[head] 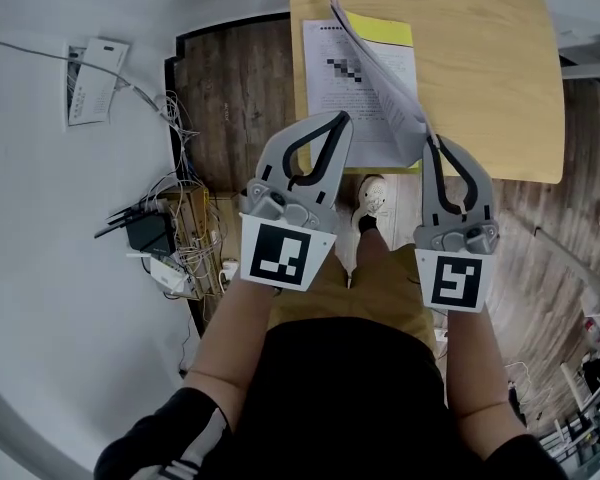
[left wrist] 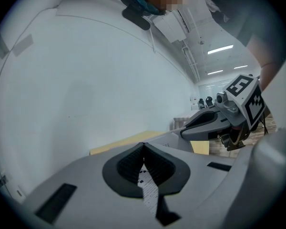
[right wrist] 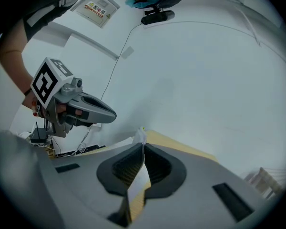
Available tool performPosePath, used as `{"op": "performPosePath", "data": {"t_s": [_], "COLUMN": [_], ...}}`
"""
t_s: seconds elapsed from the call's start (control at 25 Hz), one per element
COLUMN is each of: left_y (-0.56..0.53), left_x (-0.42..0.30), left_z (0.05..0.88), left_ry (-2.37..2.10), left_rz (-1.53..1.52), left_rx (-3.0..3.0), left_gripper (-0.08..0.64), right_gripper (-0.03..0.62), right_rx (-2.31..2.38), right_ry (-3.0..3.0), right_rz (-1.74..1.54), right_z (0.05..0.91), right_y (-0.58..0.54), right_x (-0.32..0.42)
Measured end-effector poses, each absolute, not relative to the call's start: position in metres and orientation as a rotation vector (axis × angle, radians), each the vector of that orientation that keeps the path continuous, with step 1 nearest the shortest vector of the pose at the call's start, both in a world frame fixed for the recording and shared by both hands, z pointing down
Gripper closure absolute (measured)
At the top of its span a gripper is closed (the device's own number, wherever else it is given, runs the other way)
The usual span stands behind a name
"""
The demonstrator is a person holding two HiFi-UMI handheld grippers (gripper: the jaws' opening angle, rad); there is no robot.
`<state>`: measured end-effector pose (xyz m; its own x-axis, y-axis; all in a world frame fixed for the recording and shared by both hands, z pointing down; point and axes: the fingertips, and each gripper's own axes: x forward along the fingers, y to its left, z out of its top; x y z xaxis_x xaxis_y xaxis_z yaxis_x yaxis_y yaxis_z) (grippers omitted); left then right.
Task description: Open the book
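The book (head: pixel 360 98) lies open on the wooden table (head: pixel 480 78), with white printed pages over a yellow cover. One page (head: pixel 380 68) stands lifted at a slant. My right gripper (head: pixel 429 140) is shut on that page's near corner, and the sheet (right wrist: pixel 141 136) pokes out past its closed tips. My left gripper (head: pixel 342 118) is over the near left part of the flat page with its jaws closed together. A strip of printed paper (left wrist: pixel 148 185) shows in the gap behind its pads; I cannot tell whether it is pinched. The right gripper (left wrist: pixel 214 123) shows in the left gripper view.
The table's near edge (head: pixel 380 171) runs just under both grippers. Dark wood floor (head: pixel 230 88) lies to the left. A tangle of cables and power adapters (head: pixel 165 233) sits by the white wall, with a paper sheet (head: pixel 95 78) further up. The person's shoe (head: pixel 372 200) is below the table edge.
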<state>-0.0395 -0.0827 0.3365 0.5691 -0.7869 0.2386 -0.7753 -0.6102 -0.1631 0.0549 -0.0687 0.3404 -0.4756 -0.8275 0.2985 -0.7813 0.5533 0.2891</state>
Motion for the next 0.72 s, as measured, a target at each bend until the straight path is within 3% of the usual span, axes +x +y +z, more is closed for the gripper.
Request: {"op": "performPosePath", "data": {"t_s": [0.72], "left_y": [-0.083], "left_x": [0.002], "left_z": [0.330], "left_ry": [1.434], "left_rz": [-0.439], "left_rx": [-2.739], "left_gripper": [0.549], "right_gripper": [0.555], "right_rx": [1.321], "right_ry": [-2.377], "right_rz": [-0.172], "right_z": [0.341], "right_y": [-0.074], "right_x": [0.110]}}
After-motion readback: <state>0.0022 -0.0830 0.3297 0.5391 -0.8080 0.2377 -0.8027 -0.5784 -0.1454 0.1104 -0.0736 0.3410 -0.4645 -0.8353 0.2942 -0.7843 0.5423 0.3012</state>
